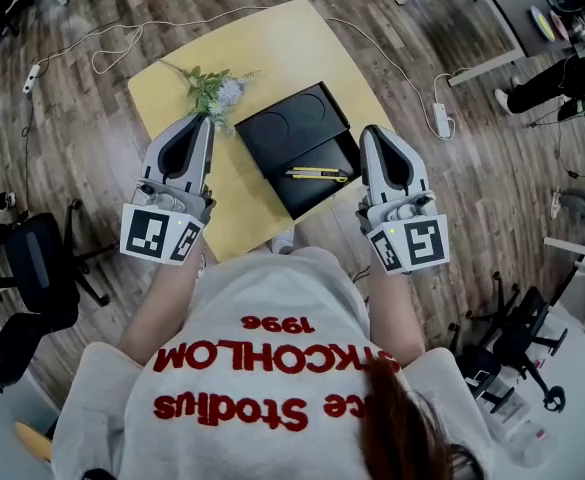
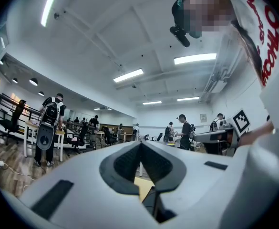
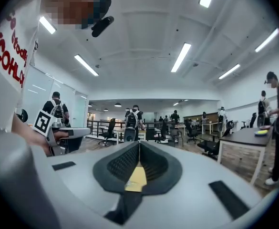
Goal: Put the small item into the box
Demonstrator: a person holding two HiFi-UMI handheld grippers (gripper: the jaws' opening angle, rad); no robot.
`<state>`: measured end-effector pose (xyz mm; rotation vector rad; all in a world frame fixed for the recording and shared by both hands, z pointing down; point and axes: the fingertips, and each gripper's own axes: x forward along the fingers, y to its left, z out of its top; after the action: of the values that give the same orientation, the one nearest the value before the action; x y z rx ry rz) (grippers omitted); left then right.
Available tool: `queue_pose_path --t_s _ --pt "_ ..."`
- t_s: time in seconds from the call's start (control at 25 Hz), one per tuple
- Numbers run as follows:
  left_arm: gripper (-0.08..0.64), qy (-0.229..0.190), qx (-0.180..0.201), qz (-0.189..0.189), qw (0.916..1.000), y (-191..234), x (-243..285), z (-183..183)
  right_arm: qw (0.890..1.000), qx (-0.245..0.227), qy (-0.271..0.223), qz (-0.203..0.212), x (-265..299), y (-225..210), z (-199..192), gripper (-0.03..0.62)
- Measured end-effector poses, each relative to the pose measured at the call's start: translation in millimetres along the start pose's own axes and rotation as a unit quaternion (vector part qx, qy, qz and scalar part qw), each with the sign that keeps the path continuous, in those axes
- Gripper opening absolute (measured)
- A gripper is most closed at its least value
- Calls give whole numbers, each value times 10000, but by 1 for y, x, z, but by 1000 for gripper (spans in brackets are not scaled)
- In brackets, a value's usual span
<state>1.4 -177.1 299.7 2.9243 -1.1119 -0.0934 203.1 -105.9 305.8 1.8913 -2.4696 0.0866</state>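
Note:
In the head view a black box [image 1: 307, 196] lies open on the yellow table [image 1: 272, 43], its lid part [image 1: 290, 123] showing two round recesses. A small yellow utility knife [image 1: 318, 174] rests inside the lower half. My left gripper [image 1: 206, 118] is held up to the left of the box and my right gripper [image 1: 368, 129] to its right. Both are raised clear of the table. The left gripper view shows the left gripper [image 2: 140, 142] with its jaws meeting and nothing between them. My right gripper [image 3: 138, 143] is likewise shut and empty.
A sprig of artificial flowers [image 1: 215, 90] lies on the table left of the box. A white cable and a power strip [image 1: 441, 120] run across the wooden floor. Office chairs [image 1: 42, 268] stand at the left and lower right. Several people stand far off in the gripper views.

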Motion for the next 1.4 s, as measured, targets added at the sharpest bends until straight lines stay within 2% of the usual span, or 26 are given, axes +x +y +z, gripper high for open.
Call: queue_pose_path --t_s 0.16,0.32,0.56,0.96,1.24,1.4 --pt "6 -88 104 165 9998 4 -9 6 9993 -348 -28 105 2 8 12 9" --pt "6 -100 187 482 9986 17 -25 8 9972 -674 -126 309 11 28 25 9" --pt "6 -129 286 1098 9935 43 -62 13 9931 -779 -252 843 35 62 31 9" --pt "6 -203 461 2179 9747 83 -135 26 9822 -594 -487 1715 71 116 34 9" --pt "6 -204 525 2618 9635 97 -172 29 9737 -278 -574 2189 86 149 34 9" --pt "6 -206 530 2725 9605 100 -184 29 9720 -207 -540 2277 93 161 32 8"
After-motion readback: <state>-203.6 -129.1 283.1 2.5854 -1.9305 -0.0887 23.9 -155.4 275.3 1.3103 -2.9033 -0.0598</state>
